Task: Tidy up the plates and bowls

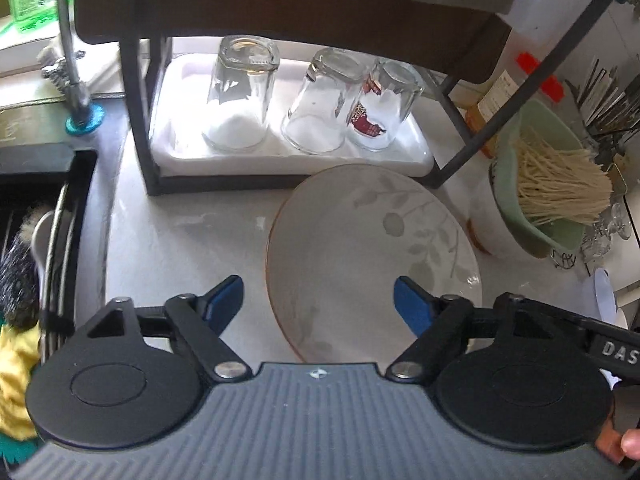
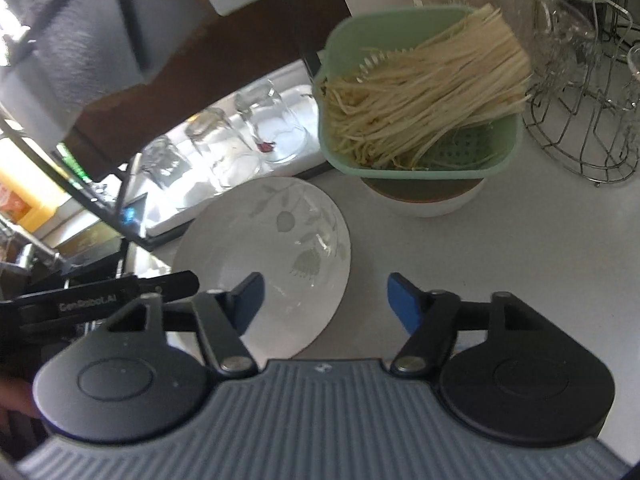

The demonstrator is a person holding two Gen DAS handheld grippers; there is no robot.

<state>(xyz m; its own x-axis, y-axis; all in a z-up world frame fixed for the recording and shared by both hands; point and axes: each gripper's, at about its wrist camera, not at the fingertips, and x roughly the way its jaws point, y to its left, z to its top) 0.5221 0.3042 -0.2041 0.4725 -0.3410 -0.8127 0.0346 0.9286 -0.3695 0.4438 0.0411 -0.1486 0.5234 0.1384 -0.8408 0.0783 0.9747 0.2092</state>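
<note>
A white plate with a grey leaf pattern (image 1: 360, 248) lies flat on the pale counter in front of the rack; it also shows in the right wrist view (image 2: 276, 252). My left gripper (image 1: 319, 304) is open and empty, hovering over the plate's near part. My right gripper (image 2: 324, 300) is open and empty, its left finger over the plate's near right side. A white bowl (image 2: 424, 200) stands to the right of the plate, under a green strainer of noodles (image 2: 420, 96).
A dark rack holds a white tray (image 1: 288, 160) with three upturned glasses (image 1: 240, 96). The sink (image 1: 36, 240) with a brush is at the left. A wire basket (image 2: 588, 120) and cutlery stand at the right. The green strainer also shows in the left wrist view (image 1: 548, 184).
</note>
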